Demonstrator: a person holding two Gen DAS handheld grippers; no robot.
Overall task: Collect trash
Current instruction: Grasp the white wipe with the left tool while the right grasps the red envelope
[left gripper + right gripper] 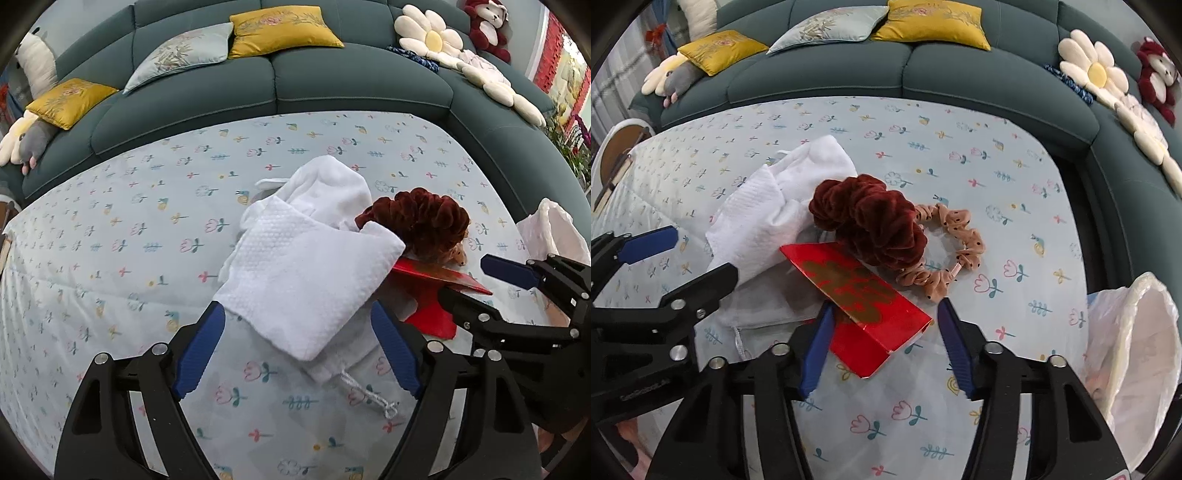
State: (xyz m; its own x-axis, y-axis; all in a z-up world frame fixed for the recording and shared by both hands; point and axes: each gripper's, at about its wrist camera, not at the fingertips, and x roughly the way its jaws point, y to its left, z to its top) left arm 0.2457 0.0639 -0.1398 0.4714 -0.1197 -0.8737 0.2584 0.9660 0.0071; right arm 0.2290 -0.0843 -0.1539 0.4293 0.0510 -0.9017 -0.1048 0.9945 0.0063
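On the flower-print bedsheet [110,229], in front of a teal sofa [332,85], lies a small heap of things. The left hand-held gripper [299,350] hangs over the near corner of a white embossed tissue [295,273], jaws wide, one blue pad on each side of that corner and neither pressing it. The right hand-held gripper [886,343] stands with jaws at a middling width around the near end of a red envelope [864,306] printed in gold; the left pad looks to be at the envelope's edge, the right pad clear of it, so nothing is gripped yet.

The tissue is thin, soft and very light; it will crumple rather than resist, so a pinch on the loose near corner or on a raised fold should lift it. It overlaps a white drawstring pouch [332,192], and a deep bite might catch both. The envelope is stiff folded card with a glossy face, light but likely slippery; its near end is raised and open, which gives a lip to close on across the thickness.

A dark red scrunchie [868,221] rests on the envelope's far end and could be dragged along; a beige dotted scrunchie [945,251] lies just beside it. The bin with its white plastic liner [1137,354] stands at the right edge of the bed.
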